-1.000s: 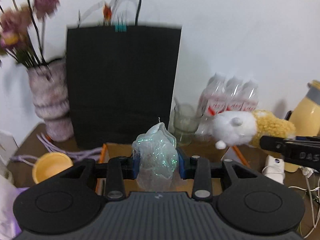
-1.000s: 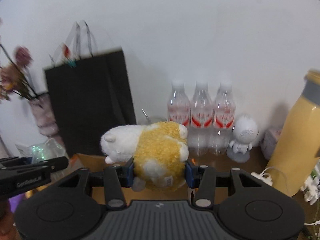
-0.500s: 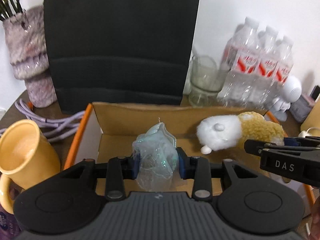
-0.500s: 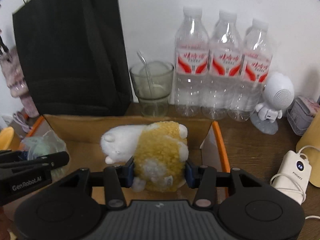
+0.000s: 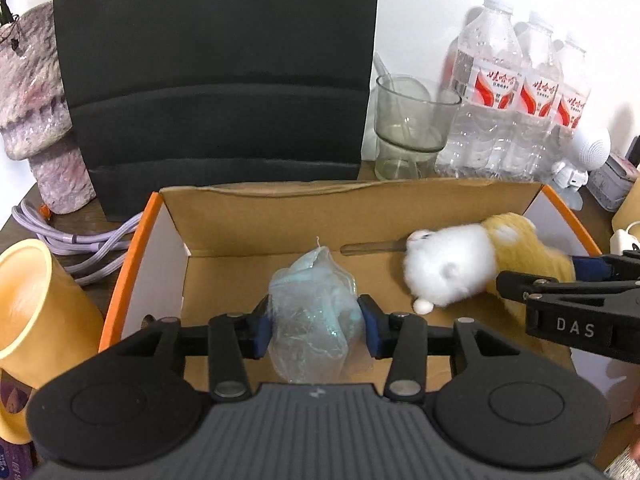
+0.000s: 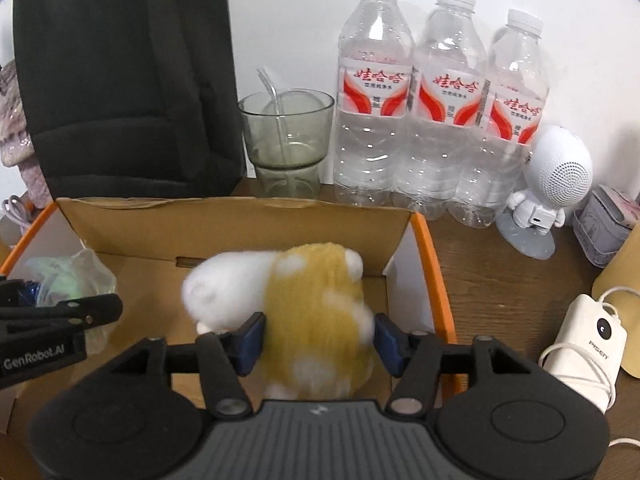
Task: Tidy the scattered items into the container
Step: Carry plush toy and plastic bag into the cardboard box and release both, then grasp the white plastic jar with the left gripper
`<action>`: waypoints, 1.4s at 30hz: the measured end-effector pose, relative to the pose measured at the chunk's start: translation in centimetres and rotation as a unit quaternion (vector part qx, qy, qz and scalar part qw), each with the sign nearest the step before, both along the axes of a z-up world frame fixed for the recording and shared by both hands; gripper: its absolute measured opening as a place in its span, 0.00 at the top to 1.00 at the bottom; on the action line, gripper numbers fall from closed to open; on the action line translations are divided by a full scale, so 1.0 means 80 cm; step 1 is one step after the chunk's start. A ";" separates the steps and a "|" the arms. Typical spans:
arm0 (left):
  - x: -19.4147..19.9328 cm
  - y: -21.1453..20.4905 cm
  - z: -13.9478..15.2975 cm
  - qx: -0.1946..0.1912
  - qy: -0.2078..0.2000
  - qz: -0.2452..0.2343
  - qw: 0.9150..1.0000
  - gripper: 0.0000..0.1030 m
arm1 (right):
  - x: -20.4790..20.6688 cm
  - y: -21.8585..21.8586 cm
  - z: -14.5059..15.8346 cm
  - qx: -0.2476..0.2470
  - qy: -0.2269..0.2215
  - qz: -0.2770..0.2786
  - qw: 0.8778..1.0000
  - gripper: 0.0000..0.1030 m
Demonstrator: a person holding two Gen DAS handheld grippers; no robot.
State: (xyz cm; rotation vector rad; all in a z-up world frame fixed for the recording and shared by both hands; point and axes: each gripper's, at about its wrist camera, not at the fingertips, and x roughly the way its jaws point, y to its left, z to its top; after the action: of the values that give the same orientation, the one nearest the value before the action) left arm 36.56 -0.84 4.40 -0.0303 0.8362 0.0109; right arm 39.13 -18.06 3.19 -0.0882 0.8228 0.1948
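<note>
plush toy (image 6: 316, 304) over cardboard box (image 6: 236, 208)

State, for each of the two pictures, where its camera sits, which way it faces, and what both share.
Left wrist: on the left gripper, facing down into the cardboard box, plastic bag between its opening jaws.
Right wrist: on the right gripper, same direction, plush toy between opening jaws.
Shared: box, both items, water bottles, glass.

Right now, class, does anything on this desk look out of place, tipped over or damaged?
One thing: the yellow cup left of the cardboard box lies tipped on its side, mouth facing the camera, nothing visibly spilled. The box's back wall has a ragged top edge. The water bottles and glass stand upright.
</note>
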 end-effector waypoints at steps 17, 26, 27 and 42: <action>-0.030 0.000 0.007 0.016 -0.008 -0.016 1.000 0.49 | -0.044 0.006 0.004 0.003 -0.003 -0.010 1.000 0.26; -0.100 0.002 0.082 -0.004 -0.048 -0.034 0.998 0.35 | -0.102 -0.001 0.083 0.051 -0.037 -0.009 0.998 0.21; -0.117 0.005 0.091 -0.005 -0.062 -0.036 0.997 0.27 | -0.114 -0.001 0.091 0.052 -0.043 -0.002 0.998 0.21; -0.351 0.031 0.081 -0.013 -0.167 -0.066 0.984 0.10 | -0.352 -0.012 0.099 0.075 -0.113 0.073 0.988 0.15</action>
State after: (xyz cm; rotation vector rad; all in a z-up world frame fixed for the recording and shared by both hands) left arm 8.49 1.62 10.88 -0.0010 0.5010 -0.1262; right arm 10.96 -19.03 11.12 -0.0280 0.5743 0.3775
